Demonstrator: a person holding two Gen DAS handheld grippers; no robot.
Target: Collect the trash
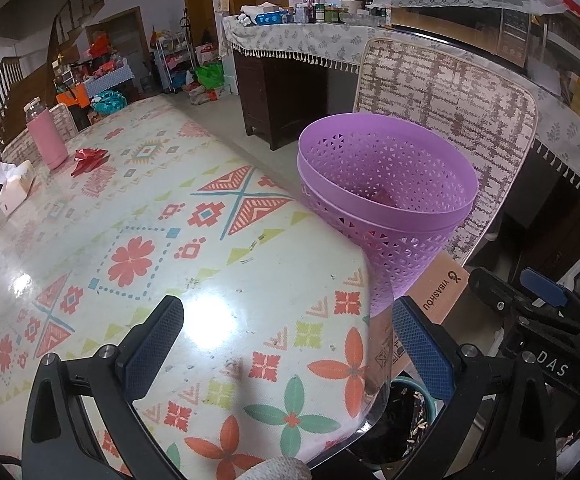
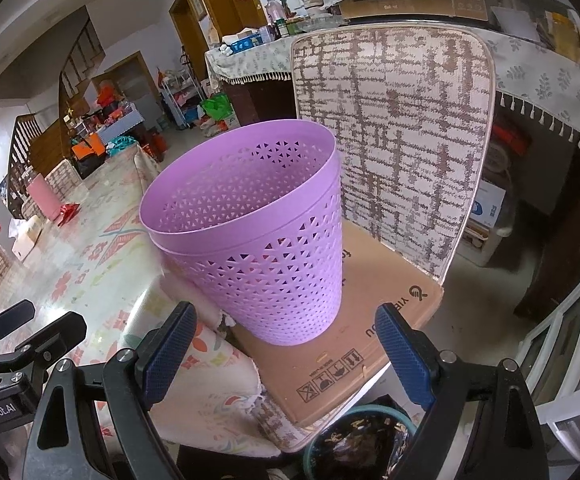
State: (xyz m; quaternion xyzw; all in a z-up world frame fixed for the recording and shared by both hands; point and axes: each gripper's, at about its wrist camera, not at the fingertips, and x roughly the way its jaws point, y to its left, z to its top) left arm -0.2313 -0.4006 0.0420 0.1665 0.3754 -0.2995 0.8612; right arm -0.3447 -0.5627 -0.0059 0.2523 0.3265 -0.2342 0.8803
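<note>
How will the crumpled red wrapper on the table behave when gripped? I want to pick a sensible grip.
The red wrapper looks thin and creased, so it is probably very light and will crush flat rather than resist. Its shiny surface suggests that it may slip. It lies loose on the glossy table, so a nudge would likely make it slide.

My left gripper and right gripper are matt black plastic with small silver metal screws, and their finger pads are blue rubber with a fine cross-hatched grip texture. The table is covered by a patterned cloth under a clear, glossy sheet that reflects a bright patch of light. The purple basket is smooth, slightly shiny plastic, pierced with small triangular holes. It stands on a matt brown cardboard box with printed black symbols. The chair back is coarse woven fabric. A pink bottle looks matt.
</note>
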